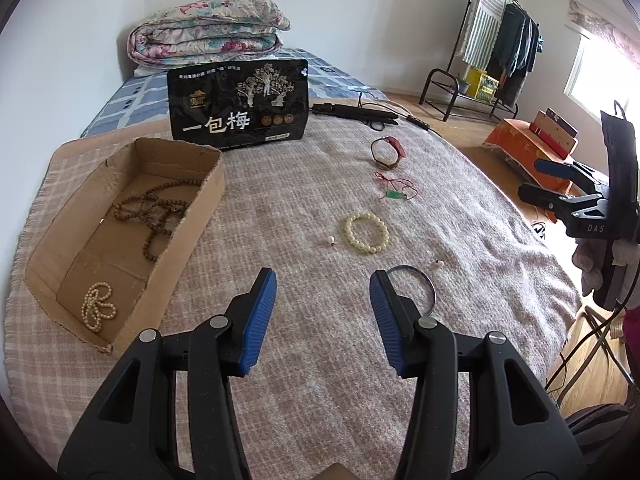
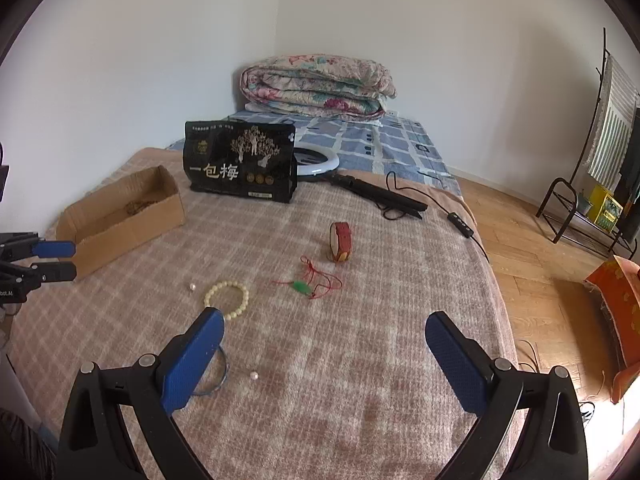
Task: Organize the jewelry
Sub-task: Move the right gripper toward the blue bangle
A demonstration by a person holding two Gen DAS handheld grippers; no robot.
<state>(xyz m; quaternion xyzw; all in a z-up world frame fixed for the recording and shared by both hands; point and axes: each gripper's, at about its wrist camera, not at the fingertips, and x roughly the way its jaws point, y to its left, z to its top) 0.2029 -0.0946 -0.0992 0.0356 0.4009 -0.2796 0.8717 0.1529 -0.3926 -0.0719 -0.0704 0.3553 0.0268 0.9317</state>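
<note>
My left claw [image 1: 323,280] hangs spread wide and empty over the blanket [image 1: 304,208], a thin metal bangle [image 1: 420,284] just past its right finger. My right claw [image 2: 324,324] gapes empty too. The cream bead bracelet [image 1: 366,233] lies mid-bed; the cardboard box [image 1: 192,220] (brown beads and a pearl strand inside) sits to the left.

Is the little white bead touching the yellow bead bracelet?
Apart. The left wrist view shows bare blanket between the white bead and the yellow bead bracelet; the right wrist view agrees.
</note>
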